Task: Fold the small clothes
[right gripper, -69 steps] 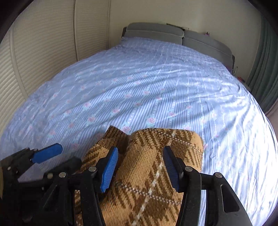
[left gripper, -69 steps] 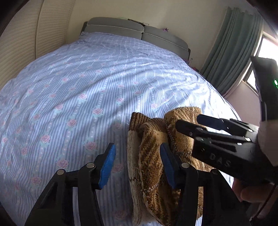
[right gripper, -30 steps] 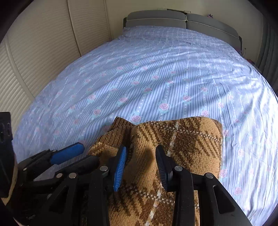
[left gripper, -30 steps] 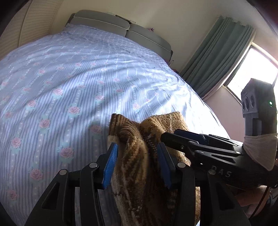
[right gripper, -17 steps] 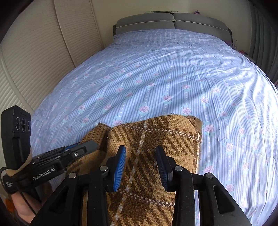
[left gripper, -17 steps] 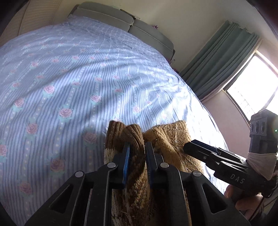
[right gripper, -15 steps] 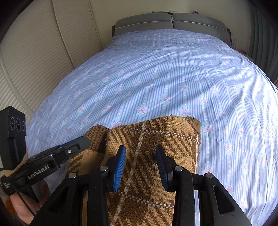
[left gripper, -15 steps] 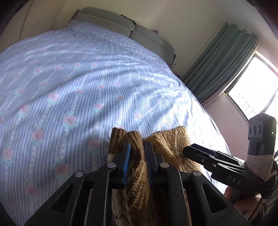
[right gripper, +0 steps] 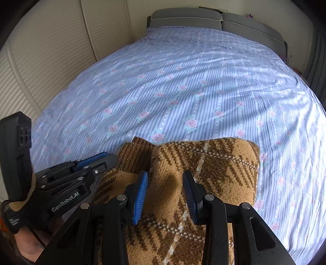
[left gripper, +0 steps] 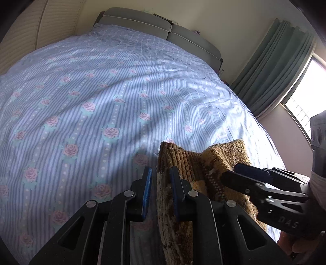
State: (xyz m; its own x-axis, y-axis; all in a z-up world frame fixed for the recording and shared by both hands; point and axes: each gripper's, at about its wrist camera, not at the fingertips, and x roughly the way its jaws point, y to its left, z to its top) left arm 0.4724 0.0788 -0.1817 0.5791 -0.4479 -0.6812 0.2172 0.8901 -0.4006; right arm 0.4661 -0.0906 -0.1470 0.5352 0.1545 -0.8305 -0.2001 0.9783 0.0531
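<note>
A brown plaid knitted garment (right gripper: 205, 163) lies folded on the bed's near side; it also shows in the left wrist view (left gripper: 222, 155). My left gripper (left gripper: 160, 183) is shut on the garment's ribbed left edge, which passes between its blue pads. It also shows in the right wrist view (right gripper: 99, 158). My right gripper (right gripper: 165, 189) grips a raised fold of the garment's top layer between its blue pads. It also shows in the left wrist view (left gripper: 244, 173), at the garment's right side.
The bed (right gripper: 193, 81) has a blue striped sheet with pink roses. A grey headboard (right gripper: 214, 18) stands at the far end. White slatted doors (right gripper: 51, 51) line the left. Green curtains (left gripper: 275, 69) and a window (left gripper: 305, 102) are on the right.
My left gripper closed on the garment's ribbed edge about a second ago and still holds it. My right gripper keeps its pinch on the top layer. The garment has shifted little.
</note>
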